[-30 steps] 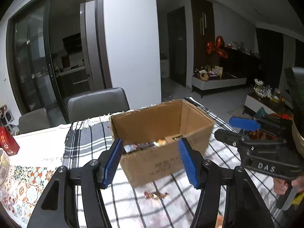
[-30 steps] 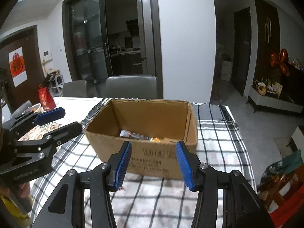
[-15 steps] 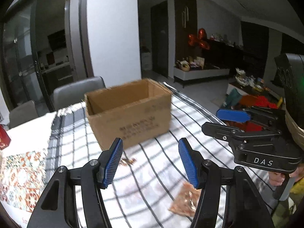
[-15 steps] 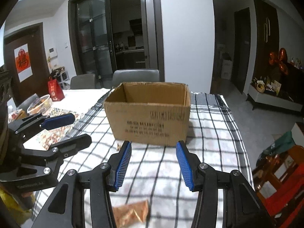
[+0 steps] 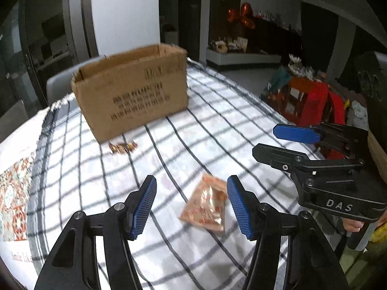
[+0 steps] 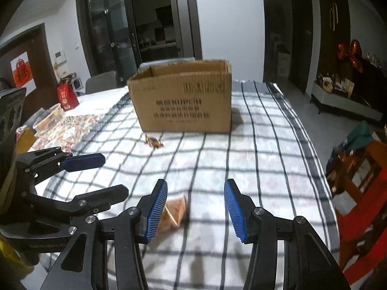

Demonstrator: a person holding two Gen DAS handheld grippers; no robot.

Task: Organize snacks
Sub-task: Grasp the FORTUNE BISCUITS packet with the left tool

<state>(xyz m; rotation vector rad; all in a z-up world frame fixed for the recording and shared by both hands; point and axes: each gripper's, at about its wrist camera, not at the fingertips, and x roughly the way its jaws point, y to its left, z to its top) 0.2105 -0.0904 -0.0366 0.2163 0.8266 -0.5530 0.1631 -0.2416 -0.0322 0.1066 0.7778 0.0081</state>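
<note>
An open cardboard box [image 5: 131, 85] stands at the far side of the checked tablecloth [image 5: 217, 125]; it also shows in the right wrist view [image 6: 183, 97]. An orange snack packet [image 5: 205, 204] lies flat on the cloth between my left gripper's open blue pads, nearer the right pad; in the right wrist view the packet [image 6: 175, 210] lies beside the left pad. A small red-gold wrapped snack [image 5: 122, 147] lies in front of the box, also in the right wrist view [image 6: 153, 142]. My left gripper [image 5: 191, 204] is open and empty. My right gripper [image 6: 195, 209] is open and empty.
The right gripper [image 5: 302, 145] reaches in from the right in the left wrist view; the left gripper [image 6: 79, 176] shows at the left in the right wrist view. A patterned cloth [image 6: 70, 128], a red bag [image 6: 66, 96] and a basket [image 6: 49, 118] sit far left. Grey chairs [image 6: 101, 84] stand behind.
Both grippers have pulled back from above the box and dropped toward the near tabletop. The box now looks farther away, and the orange packet has come between the left gripper's pads.
</note>
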